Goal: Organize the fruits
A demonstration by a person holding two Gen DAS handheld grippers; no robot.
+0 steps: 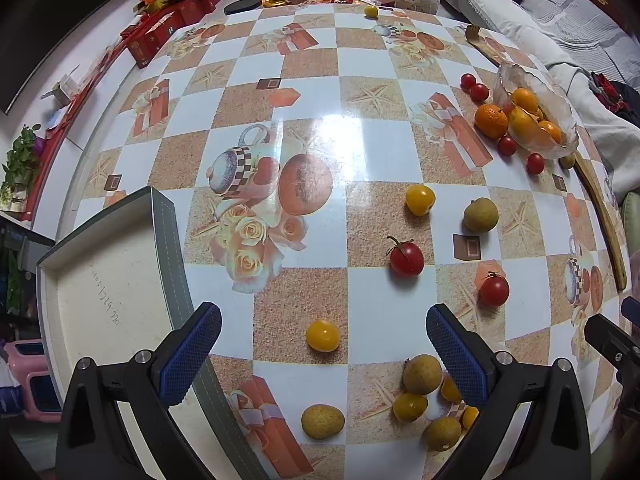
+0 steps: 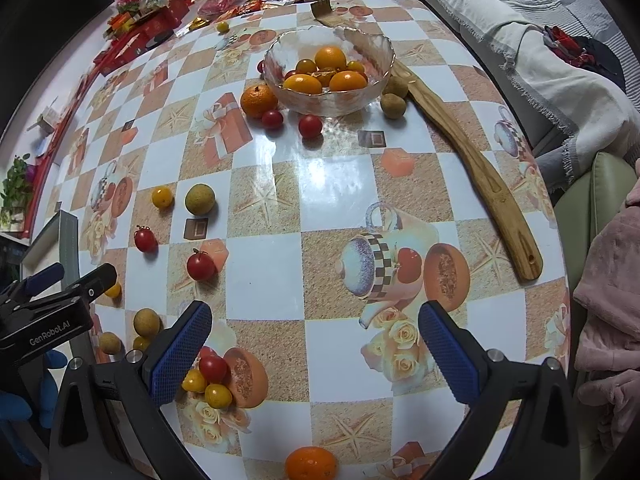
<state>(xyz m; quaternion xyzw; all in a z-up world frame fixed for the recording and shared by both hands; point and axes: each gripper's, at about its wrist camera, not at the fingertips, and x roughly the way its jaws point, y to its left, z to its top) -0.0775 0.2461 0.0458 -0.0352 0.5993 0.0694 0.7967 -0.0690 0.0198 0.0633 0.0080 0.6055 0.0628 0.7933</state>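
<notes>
Broadly, my table (image 2: 320, 208) carries the glass bowl (image 2: 384, 50) at its far side, part-filled with oranges, and loose fruit scattered nearer. Both the left gripper (image 1: 324, 344) and right gripper (image 2: 316, 340) hover empty, fingers apart. Risk: a yellow tomato (image 1: 323, 335) may roll if nudged off-centre. Only the left view shows the box lid (image 1: 108, 280); only the right shows the wooden spatula (image 2: 476, 168) whole.
</notes>
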